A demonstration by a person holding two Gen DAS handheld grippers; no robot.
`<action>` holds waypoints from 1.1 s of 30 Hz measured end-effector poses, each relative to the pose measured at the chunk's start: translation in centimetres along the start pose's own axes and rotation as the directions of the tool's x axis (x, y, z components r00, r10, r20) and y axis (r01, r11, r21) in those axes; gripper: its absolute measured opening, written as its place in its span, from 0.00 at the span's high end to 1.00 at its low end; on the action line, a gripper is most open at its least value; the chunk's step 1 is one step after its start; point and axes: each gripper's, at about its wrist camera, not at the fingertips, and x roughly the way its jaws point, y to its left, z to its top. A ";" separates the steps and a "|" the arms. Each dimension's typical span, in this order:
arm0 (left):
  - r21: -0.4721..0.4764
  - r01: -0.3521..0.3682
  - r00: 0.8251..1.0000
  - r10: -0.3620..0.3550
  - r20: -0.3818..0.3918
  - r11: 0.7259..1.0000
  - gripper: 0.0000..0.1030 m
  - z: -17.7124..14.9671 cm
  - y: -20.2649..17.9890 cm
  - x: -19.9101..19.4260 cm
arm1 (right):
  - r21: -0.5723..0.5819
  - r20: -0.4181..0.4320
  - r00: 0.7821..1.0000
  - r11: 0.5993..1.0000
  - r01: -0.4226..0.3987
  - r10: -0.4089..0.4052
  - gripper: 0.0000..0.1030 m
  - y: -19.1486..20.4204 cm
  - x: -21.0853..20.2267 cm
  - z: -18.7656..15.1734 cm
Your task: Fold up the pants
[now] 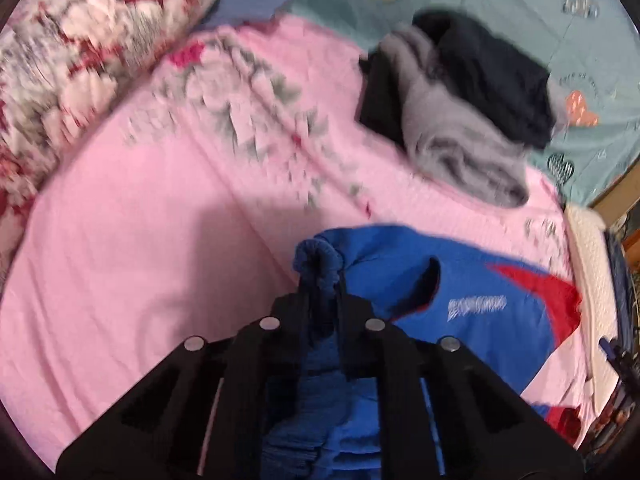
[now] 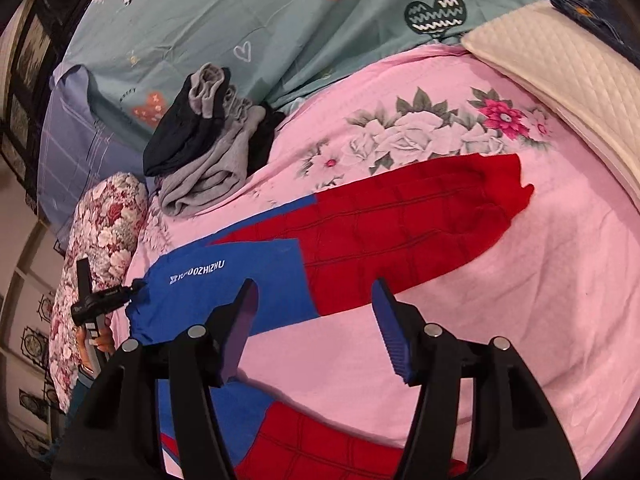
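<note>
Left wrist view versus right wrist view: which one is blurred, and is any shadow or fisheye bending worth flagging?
Left wrist view: motion blur smears the pink floral bedsheet and the grey and black clothes pile; a soft shadow darkens the sheet beside the left gripper, shut on the blue and red pants. Right wrist view: sharp and evenly lit, with fisheye bending at the rim.

A bed covered by a pink floral-printed sheet (image 2: pixel 500 280) carries everything. Spread flat across its middle lie the blue-and-red pants (image 2: pixel 360 224), legs running toward 2 o'clock in the right wrist view. At 10 o'clock from them sits a crumpled heap of grey and dark navy garments (image 2: pixel 208 148). A teal heart-patterned quilt (image 2: pixel 280 32) lies at 12 o'clock, a cream quilted pillow (image 2: pixel 560 76) at 2 o'clock, and a red-and-white floral bolster (image 2: pixel 100 232) at 9 o'clock.
</note>
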 end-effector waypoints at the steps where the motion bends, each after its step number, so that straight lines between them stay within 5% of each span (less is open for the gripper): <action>1: -0.034 -0.003 0.999 0.004 0.033 0.999 0.89 1.1 0.6 -0.9 | -0.016 0.001 1.000 1.000 0.005 -0.005 0.42 0.7 0.0 0.1; 4: -0.039 -0.039 0.999 0.041 0.034 0.998 0.88 3.0 1.6 -1.1 | -0.072 0.026 1.000 0.997 0.000 0.002 0.41 2.7 -0.2 0.8; 5: -0.035 -0.053 0.999 0.054 0.008 0.998 0.82 3.1 1.7 -0.5 | -0.089 0.035 0.999 0.996 -0.004 0.007 0.34 3.4 -0.2 1.1; 7: 0.003 -0.154 0.988 0.154 -0.022 0.988 0.61 2.5 1.7 0.9 | -0.126 0.014 1.000 0.992 -0.001 0.002 0.14 4.1 0.6 1.5; 9: 0.011 -0.170 0.985 0.170 0.001 0.985 0.16 1.9 2.3 1.1 | -0.207 -0.045 0.998 0.977 0.039 -0.049 0.11 4.9 2.5 1.7; 14: -0.037 -0.092 0.996 0.091 -0.026 0.995 0.14 1.3 3.6 2.3 | -0.475 -0.053 0.985 0.872 0.121 -0.166 0.19 7.4 6.5 2.8; 19: -0.038 -0.055 0.998 0.054 -0.033 0.998 0.14 0.7 4.3 3.4 | -0.603 -0.142 0.978 0.797 0.039 -0.155 0.31 9.2 12.4 5.2; 23: -0.054 -0.060 0.998 0.058 -0.029 0.997 0.13 0.7 4.1 4.1 | -0.696 -0.211 0.964 0.717 -0.033 -0.161 0.32 10.8 17.8 6.0; 29: -0.041 -0.020 0.998 0.018 -0.057 0.999 0.13 1.0 2.7 4.8 | -0.729 -0.319 0.936 0.670 -0.140 -0.151 0.34 11.1 23.5 7.2; 31: -0.035 -0.021 0.998 0.019 -0.057 0.999 0.14 1.1 2.2 4.9 | -0.736 -0.348 0.922 0.658 -0.156 -0.171 0.44 10.7 24.3 7.0; 33: -0.027 -0.006 0.999 0.005 -0.053 1.000 0.14 1.3 1.8 4.7 | -0.746 -0.377 0.911 0.638 -0.192 -0.166 0.84 11.0 23.9 6.9</action>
